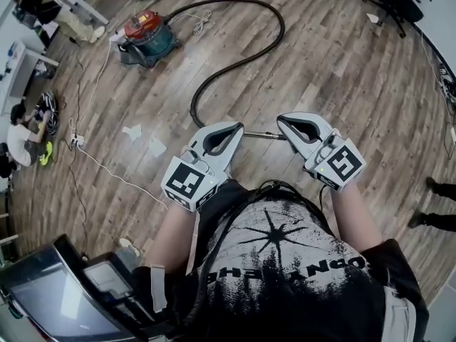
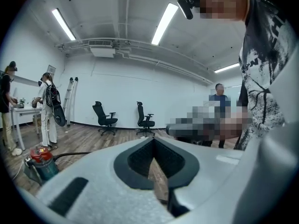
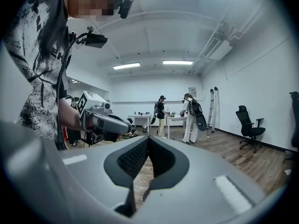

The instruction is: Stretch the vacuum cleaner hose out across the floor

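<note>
Holding my left gripper (image 1: 237,127) and right gripper (image 1: 281,120) pressed shut, empty; the hose (image 1: 236,63) is lying on the floor below, ending between them.

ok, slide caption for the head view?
Head view: left gripper and right gripper, both shut and empty, over the wood floor; black hose loops from the vacuum cleaner toward them.

I am watching my left gripper (image 2: 153,140) holding its jaws together on nothing; the vacuum cleaner (image 2: 41,164) is standing low left. Its hose (image 2: 72,155) is trailing rightward along the floor (image 2: 93,141).
</note>
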